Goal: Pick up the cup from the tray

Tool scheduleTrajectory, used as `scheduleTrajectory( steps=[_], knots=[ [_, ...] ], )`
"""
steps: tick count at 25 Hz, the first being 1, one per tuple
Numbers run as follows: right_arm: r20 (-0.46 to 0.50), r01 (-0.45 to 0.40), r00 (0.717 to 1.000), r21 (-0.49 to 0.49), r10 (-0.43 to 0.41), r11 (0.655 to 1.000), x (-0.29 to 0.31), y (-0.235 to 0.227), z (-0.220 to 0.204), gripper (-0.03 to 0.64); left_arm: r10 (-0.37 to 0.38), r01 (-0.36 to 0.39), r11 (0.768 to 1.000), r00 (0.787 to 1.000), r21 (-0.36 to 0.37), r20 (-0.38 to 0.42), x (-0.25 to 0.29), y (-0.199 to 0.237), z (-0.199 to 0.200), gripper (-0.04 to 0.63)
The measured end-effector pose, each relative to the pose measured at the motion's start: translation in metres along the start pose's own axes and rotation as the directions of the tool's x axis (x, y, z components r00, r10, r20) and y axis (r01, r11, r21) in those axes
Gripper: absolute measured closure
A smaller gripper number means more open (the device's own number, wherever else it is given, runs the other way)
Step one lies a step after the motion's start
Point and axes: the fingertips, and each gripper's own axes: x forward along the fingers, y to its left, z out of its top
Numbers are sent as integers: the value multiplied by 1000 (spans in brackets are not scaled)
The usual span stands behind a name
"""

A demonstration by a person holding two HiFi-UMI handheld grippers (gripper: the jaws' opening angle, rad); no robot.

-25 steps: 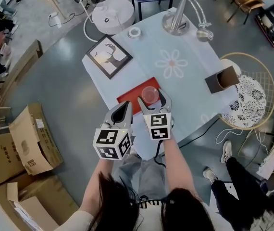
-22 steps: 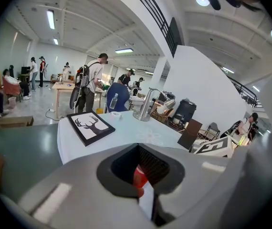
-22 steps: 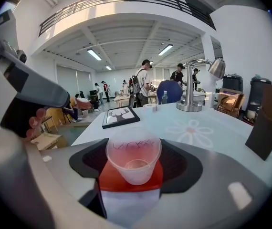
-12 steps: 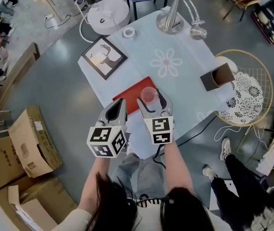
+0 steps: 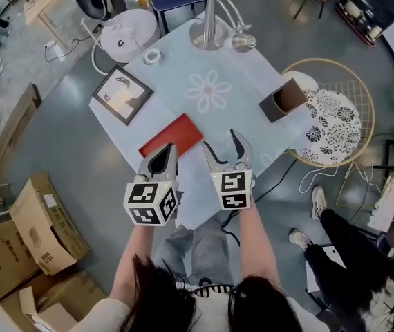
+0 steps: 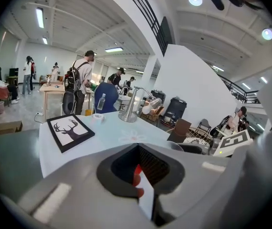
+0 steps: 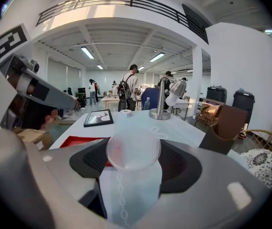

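Note:
A clear plastic cup sits between the wide jaws of my right gripper, which is shut on it and holds it above the pale tablecloth. In the head view the right gripper hangs over the table's near edge, right of the red tray; the cup itself is too faint to make out there. Nothing stands on the tray, which also shows at the left of the right gripper view as the red tray. My left gripper is shut and empty at the tray's near corner.
On the table lie a framed deer picture, a tape roll, a silver lamp and a brown box. A wicker chair stands at right, cardboard boxes at left, and a person's legs nearby.
The cup has left the tray: my right gripper has lifted it and drawn back toward the near table edge. The left gripper has also drawn back.

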Motion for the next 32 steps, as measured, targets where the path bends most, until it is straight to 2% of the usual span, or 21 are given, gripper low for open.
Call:
scheduleTrajectory(
  steps=[6,9,12,16,22,32],
  knots=[
    [-7,49,999,75,-49,996,-9,-40,-18,270,-68,69,997,997,25,-25,28,-39,-4,595],
    [-18,68,998,91,-67,994,-7,-56,-28,270,-77,79,995,996,55,-39,40,-54,-9,595],
    [-30,75,997,106,-73,992,-2,-66,-39,270,-90,92,994,995,54,-45,49,-65,-12,595],
    [-38,73,997,88,-70,993,6,-67,-47,268,-91,92,995,995,42,-34,56,-70,-9,595],
    [-18,88,996,131,-86,987,8,-69,-52,267,-87,89,995,995,42,-40,61,-68,-10,595],
    [34,87,995,166,-93,982,-5,-70,-46,224,-78,80,996,996,41,-34,50,-63,-9,595]
  ],
)
